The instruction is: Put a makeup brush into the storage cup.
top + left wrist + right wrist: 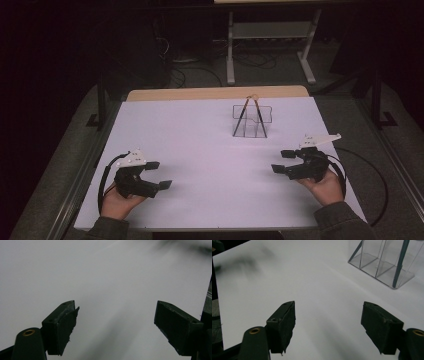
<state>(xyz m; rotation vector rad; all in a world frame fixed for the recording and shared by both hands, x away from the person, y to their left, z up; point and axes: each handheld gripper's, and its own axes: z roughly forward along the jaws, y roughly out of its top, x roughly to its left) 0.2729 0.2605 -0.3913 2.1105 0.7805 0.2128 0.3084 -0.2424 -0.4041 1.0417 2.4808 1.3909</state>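
The clear plastic holder (252,121) stands on the far right part of the white table (200,150), well apart from both grippers. Thin walls divide it into compartments. Two dark pencils (248,116) stand in it, points down in separate compartments, their tops leaning together above the rim; the walls keep them upright and within reach from above. In the right gripper view the holder (382,265) lies ahead and to the right of the jaws.

Your right gripper (280,161) rests near the table's right edge, jaws wide and empty, turned inward. Your left gripper (159,174) rests near the left front, jaws equally wide, nothing between them. Judged from this, both hands are parked at a start position, leaving the approach to the holder unobstructed.
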